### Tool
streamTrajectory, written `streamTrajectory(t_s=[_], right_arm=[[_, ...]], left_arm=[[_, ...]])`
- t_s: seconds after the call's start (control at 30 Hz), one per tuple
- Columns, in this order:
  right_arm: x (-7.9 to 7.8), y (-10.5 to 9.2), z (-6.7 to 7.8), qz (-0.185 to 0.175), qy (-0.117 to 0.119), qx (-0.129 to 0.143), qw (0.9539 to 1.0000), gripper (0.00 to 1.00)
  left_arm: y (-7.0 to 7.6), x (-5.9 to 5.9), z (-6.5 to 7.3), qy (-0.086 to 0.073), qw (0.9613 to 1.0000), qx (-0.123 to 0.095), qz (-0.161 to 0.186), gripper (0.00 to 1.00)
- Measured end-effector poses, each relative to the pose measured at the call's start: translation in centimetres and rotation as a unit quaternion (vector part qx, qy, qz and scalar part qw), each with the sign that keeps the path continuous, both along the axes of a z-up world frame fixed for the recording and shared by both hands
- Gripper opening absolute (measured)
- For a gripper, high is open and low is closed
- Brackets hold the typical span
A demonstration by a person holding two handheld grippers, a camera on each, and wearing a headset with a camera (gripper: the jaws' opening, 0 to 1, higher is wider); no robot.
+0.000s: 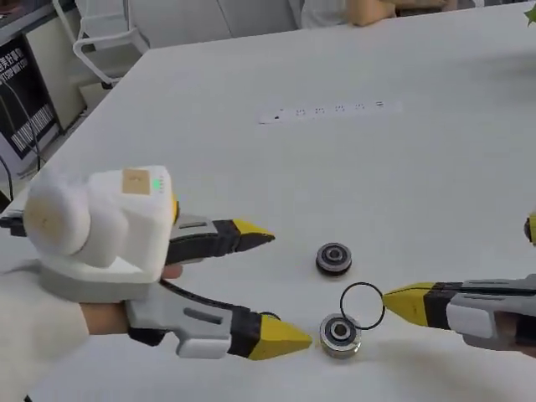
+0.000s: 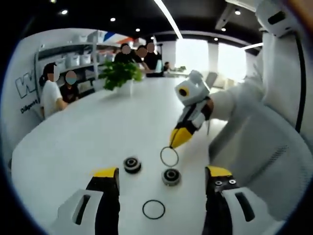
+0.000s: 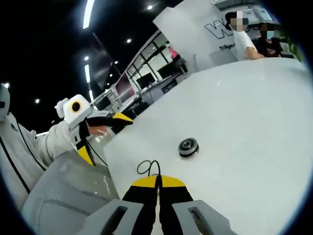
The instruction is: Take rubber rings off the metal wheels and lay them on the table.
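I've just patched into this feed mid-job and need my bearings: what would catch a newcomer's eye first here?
At the right of the head view, the right tongs are shut on a thin black rubber ring, held close by a small round metal wheel. Opposite, the left tongs gape open. In the left gripper view a second black ring lies flat on the white table between their jaws.
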State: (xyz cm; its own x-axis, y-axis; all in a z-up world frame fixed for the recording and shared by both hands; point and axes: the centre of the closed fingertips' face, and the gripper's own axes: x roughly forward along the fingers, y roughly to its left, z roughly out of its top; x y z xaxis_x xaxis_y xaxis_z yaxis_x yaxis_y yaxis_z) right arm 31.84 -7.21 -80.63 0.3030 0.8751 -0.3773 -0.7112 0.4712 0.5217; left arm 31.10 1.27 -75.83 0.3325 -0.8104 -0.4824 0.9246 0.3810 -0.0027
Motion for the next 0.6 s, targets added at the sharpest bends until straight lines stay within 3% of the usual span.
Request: streamTrajectory(t_s=[0.43,0.6], right_arm=[[-0.2,-0.2,2.4,0.0,-0.023,0.001,0.9997,0.0],[-0.1,0.1,3.4,0.003,-0.033,0.003,0.9995,0.0]], left_arm=[[4.7,-1.4,3.2,-0.038,0.9982,0.001,0.046,1.0],[6.6,-1.7,4.0,-0.05,0.9962,0.0,0.072,1.0]])
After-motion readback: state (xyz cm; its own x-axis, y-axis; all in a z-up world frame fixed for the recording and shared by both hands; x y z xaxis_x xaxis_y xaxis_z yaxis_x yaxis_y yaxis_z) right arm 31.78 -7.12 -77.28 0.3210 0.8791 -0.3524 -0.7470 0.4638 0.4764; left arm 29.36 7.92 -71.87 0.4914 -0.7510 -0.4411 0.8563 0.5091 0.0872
